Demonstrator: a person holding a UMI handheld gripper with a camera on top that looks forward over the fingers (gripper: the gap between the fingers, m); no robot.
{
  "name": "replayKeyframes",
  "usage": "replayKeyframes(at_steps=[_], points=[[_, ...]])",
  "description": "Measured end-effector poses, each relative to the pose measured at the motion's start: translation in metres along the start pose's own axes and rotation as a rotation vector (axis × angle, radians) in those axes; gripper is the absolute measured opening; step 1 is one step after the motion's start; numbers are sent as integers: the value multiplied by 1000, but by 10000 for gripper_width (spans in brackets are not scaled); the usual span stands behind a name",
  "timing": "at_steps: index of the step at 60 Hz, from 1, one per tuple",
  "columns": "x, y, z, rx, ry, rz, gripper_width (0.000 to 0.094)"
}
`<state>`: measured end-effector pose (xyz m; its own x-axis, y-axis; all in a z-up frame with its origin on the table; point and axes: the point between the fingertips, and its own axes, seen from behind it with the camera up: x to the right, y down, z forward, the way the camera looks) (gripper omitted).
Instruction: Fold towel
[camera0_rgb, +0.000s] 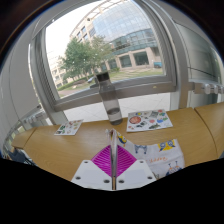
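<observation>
I hold my hand-held gripper (114, 168) above a wooden bench (70, 150), and its two fingers look brought together: the magenta pads (106, 158) meet at a thin seam with no gap that I can see, and nothing is caught between them.

The thing that matters for the coming move is where the towel lies, and I cannot pick out a plain towel anywhere. The likeliest candidate is a printed, patterned sheet or cloth (160, 153) just beside my fingertips to the right, touching or nearly under the right finger; I cannot tell whether it is fabric or paper. If that is the towel, it lies to my right and slightly ahead, its long axis running away to the right along the bench, so I judge I would have to swing right and open before I could take an edge.

Left of my fingers and further off lies a small printed sheet (69, 127). Straight ahead stands a tall grey upright object (110, 103) by the window. Beyond my fingers to the right lies another colourful printed sheet (148, 121).

The bench curves around me in light wood. Behind it a large window (100, 45) shows trees and a glass-fronted building outside.
</observation>
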<state>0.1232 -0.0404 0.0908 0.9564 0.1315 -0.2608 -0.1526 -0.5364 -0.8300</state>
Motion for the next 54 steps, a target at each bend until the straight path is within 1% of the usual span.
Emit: replayKeyframes(at_steps=[2, 7, 11, 18, 22, 27, 29, 30, 32, 35, 39, 42, 47, 54], points=[[13, -15, -11, 16, -10, 19, 28], [53, -37, -27, 47, 11, 59, 28], [94, -45, -31, 62, 67, 76, 28], [182, -30, -33, 37, 190, 141, 36], [236, -6, -30, -16, 294, 128, 200], [293, 20, -30, -66, 435, 48, 459], [303, 22, -30, -70, 459, 21, 542], [305, 23, -30, -65, 463, 15, 561], [306, 21, -31, -54, 459, 16, 572], [301, 17, -31, -33, 422, 26, 576], [291, 2, -35, 2, 393, 21, 613], [277, -13, -40, 23, 374, 2, 623], [245, -45, -55, 90, 325, -23, 658], [184, -82, -82, 176, 258, -70, 752]])
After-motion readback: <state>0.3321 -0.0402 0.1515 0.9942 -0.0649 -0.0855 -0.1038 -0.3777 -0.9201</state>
